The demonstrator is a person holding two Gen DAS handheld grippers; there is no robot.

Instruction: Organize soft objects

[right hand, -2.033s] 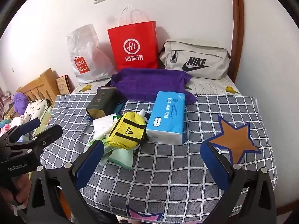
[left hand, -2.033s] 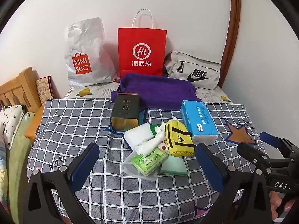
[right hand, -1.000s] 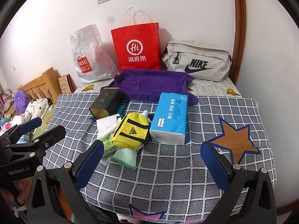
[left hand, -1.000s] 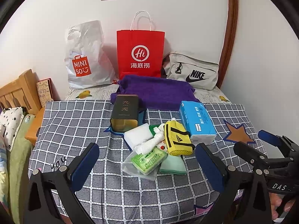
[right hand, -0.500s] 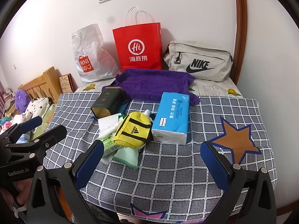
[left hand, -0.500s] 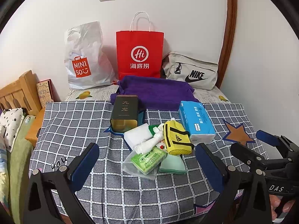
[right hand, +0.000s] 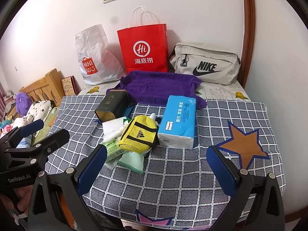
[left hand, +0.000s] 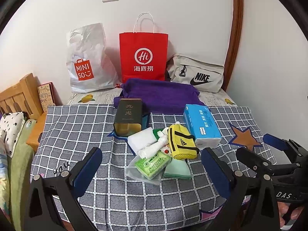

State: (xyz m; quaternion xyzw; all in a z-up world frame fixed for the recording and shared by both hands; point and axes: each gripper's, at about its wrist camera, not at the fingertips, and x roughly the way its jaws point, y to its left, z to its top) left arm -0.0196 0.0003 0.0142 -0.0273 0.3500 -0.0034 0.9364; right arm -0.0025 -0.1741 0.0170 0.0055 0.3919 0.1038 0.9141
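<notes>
Both sets of fingers are spread wide with nothing between them. The left gripper (left hand: 152,173) hangs over the near edge of the tabletop (left hand: 77,134), lined up with the pile; the right gripper (right hand: 157,169) sits over the near edge too, pointed more at the bare checked cloth right of the pile. Neither is touching anything yet.

So we're at the very start, as far as I can tell: lining up, no pick made. The soft stuff is all heaped mid-tabletop: yellow pouch (left hand: 181,144) on top, its side touching the blue tissue pack (left hand: 201,125), with a green wipes packet (left hand: 153,162) in clear plastic, a pale green cloth (left hand: 177,170), a white sponge-looking block (left hand: 141,140) and a white rolled thing (left hand: 154,148) tangled beside and under it. A dark tin (left hand: 128,118) stands behind the heap. Along the far edge: purple towel (left hand: 159,94), then three bags against the wall.

Next move, my guess: go for the yellow pouch first, since it's topmost and free. Come down with fingers straddling its narrow width and pinch gently, because it'll squash and could drag the wipes bag along.
</notes>
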